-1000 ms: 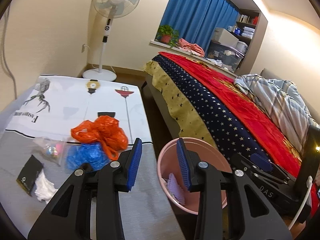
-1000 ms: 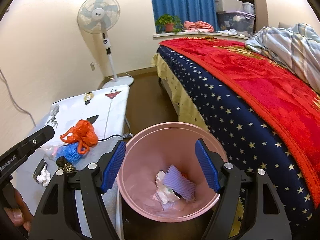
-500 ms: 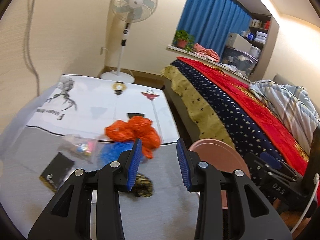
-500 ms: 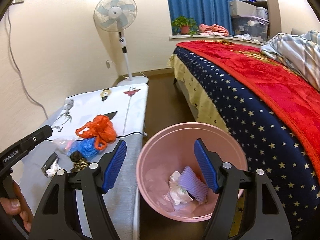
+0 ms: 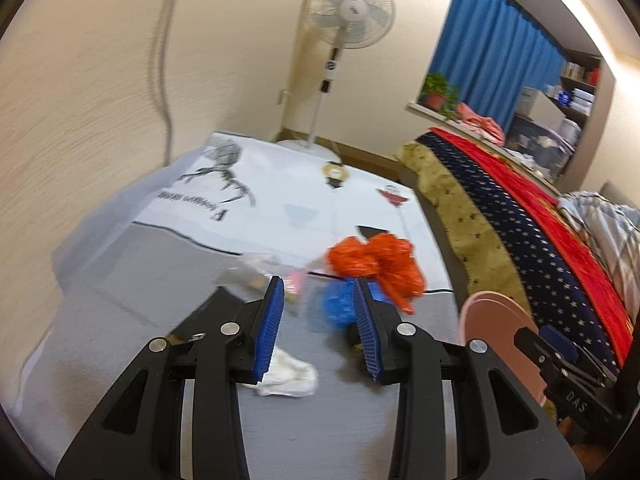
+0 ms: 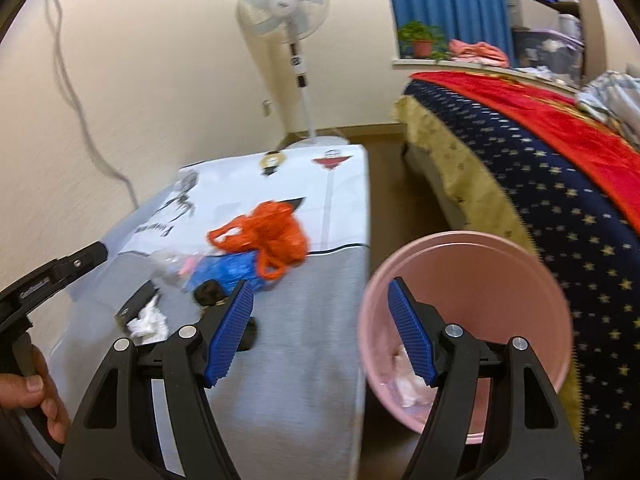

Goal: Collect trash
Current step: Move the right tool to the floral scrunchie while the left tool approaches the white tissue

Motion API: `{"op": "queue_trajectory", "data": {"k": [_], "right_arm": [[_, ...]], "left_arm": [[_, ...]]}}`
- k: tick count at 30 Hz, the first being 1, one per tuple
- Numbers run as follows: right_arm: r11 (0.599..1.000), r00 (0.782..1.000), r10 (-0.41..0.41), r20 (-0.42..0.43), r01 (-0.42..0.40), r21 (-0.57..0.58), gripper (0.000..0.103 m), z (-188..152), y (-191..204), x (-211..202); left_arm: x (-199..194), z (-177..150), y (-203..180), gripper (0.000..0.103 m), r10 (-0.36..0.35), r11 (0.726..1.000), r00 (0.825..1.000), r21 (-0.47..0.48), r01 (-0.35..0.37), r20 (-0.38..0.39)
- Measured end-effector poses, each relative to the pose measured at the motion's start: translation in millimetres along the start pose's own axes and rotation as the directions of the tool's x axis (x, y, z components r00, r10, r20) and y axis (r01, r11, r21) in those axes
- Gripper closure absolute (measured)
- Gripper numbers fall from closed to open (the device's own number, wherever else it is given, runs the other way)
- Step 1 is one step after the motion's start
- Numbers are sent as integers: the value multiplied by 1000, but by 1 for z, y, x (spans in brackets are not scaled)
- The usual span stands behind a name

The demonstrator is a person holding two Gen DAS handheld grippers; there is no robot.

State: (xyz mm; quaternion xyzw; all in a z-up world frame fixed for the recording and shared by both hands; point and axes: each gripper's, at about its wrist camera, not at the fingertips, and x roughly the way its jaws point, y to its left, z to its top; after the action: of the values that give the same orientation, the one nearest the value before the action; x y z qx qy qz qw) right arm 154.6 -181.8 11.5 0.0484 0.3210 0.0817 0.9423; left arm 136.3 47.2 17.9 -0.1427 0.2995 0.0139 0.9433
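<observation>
- The left gripper [image 5: 318,330] is over the near part of the table [image 5: 120,280]. Its blue fingers [image 5: 269,330] are spread apart and hold nothing.
- The right gripper [image 6: 320,332] has its fingers wide apart too, with nothing in them. One finger is over the table's right edge and the other is over the pink bin [image 6: 532,280].
- The pink bin stands on the floor, just beside the table's right edge. Some white and pale scraps [image 6: 408,384] lie at the bottom.
- A crumpled white tissue [image 5: 290,376] lies near the table's near edge, touching a flat black packet [image 5: 204,312].
- A small dark lump [image 6: 208,293] sits a bit farther in.
- Behind it are a blue bag [image 6: 228,270] and a clear wrapper [image 5: 256,270], near the middle of the table.
- An orange bag [image 6: 268,236] rests against the blue bag, toward the right edge.
- A fan [image 6: 284,4] stands past the far edge.
</observation>
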Motion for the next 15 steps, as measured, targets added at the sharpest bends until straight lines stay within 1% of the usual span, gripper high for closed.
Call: {"op": "queue_trajectory", "data": {"k": [5, 7, 11, 15], "right_arm": [[998, 998, 45, -31, -46, -37, 34, -4, 24, 17], [997, 997, 65, -49, -67, -41, 34, -4, 30, 25], [992, 990, 99, -103, -106, -62, 34, -8, 45, 46], [990, 980, 103, -172, -118, -81, 34, -17, 55, 68]], "left_arm": [[5, -1, 20, 68, 62, 997, 998, -40, -62, -3], [8, -2, 25, 68, 76, 996, 997, -49, -76, -9], [18, -7, 31, 68, 92, 994, 995, -58, -94, -36], [31, -15, 35, 68, 94, 991, 992, -82, -101, -87]]}}
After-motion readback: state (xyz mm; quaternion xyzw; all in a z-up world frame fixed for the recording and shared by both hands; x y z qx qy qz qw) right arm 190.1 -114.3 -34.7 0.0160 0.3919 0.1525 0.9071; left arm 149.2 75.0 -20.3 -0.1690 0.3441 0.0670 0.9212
